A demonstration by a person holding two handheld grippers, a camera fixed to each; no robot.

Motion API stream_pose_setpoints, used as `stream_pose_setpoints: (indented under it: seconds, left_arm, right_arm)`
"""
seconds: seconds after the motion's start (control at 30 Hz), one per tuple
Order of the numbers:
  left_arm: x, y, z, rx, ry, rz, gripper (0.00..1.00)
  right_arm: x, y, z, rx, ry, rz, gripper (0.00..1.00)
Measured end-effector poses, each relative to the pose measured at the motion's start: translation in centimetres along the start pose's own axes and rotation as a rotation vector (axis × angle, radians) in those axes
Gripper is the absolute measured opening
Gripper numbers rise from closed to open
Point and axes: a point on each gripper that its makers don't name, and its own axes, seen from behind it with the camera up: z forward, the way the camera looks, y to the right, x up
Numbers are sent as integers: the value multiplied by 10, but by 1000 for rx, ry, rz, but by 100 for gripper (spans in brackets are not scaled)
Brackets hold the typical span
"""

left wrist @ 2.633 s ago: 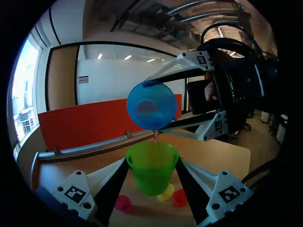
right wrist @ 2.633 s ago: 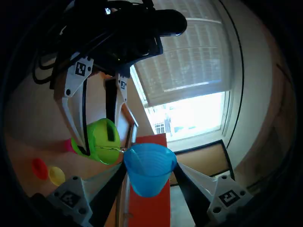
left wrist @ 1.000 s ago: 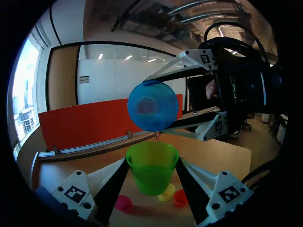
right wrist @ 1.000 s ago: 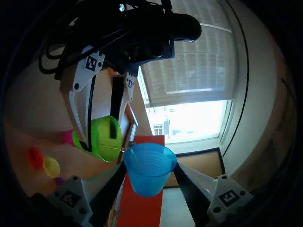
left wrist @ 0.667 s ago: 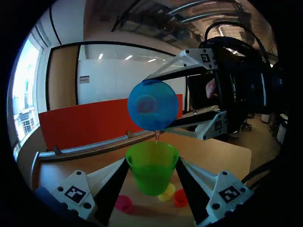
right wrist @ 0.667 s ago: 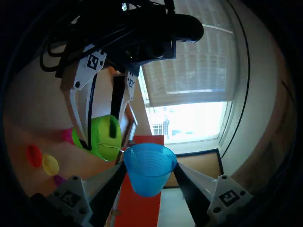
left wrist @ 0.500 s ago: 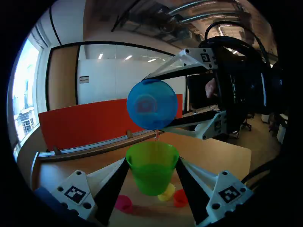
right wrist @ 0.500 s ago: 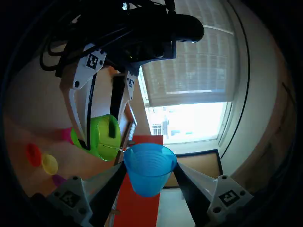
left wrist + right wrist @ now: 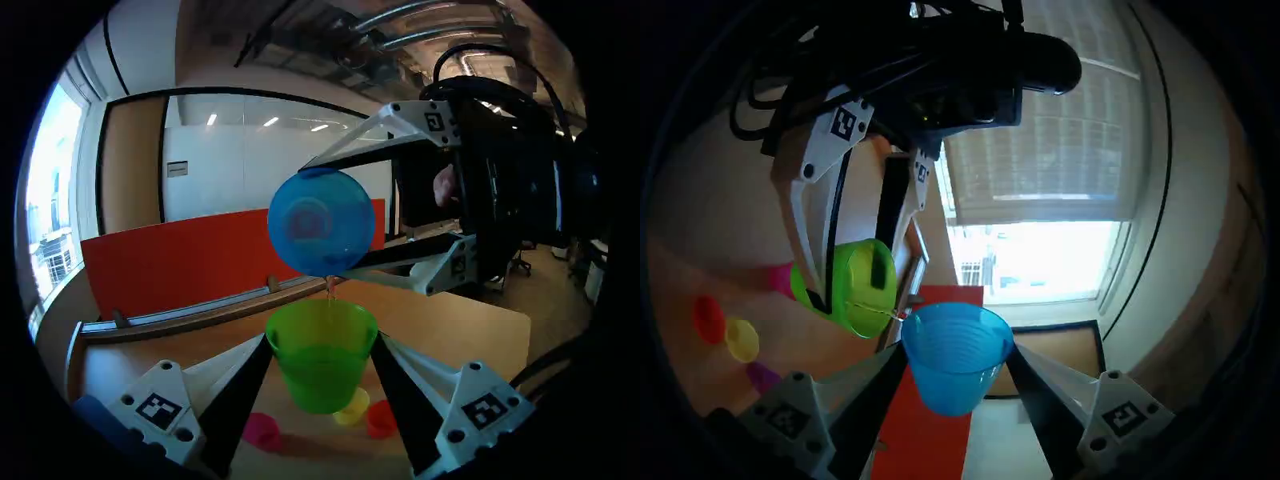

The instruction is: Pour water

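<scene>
blue cup (image 9: 321, 222), green cup (image 9: 322, 360), orange wall panel (image 9: 176, 256).

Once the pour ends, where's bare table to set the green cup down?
In the left gripper view, bare wood lies right of the green cup, out to the table edge, and left of it, up to the rail at the back. Crowded under it: pink cup, yellow cup, red cup. Overhead, the blue cup blocks a hand.

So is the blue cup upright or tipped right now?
Tipped. In the left gripper view the blue cup faces base-first, on its side above the green cup, a thin stream falling from its rim.
</scene>
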Motion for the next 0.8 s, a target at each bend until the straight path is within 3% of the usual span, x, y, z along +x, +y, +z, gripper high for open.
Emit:
stream_pose_setpoints:
  seconds: [0.3,0.8]
  left_arm:
    - [1,1,0,-1,1,1,85]
    - [0,-1,1,1,0,-2,85]
  right_arm:
    - [2,-4,0,5,-7,-41,91]
    - [11,-7,-5,11,-10,-51,91]
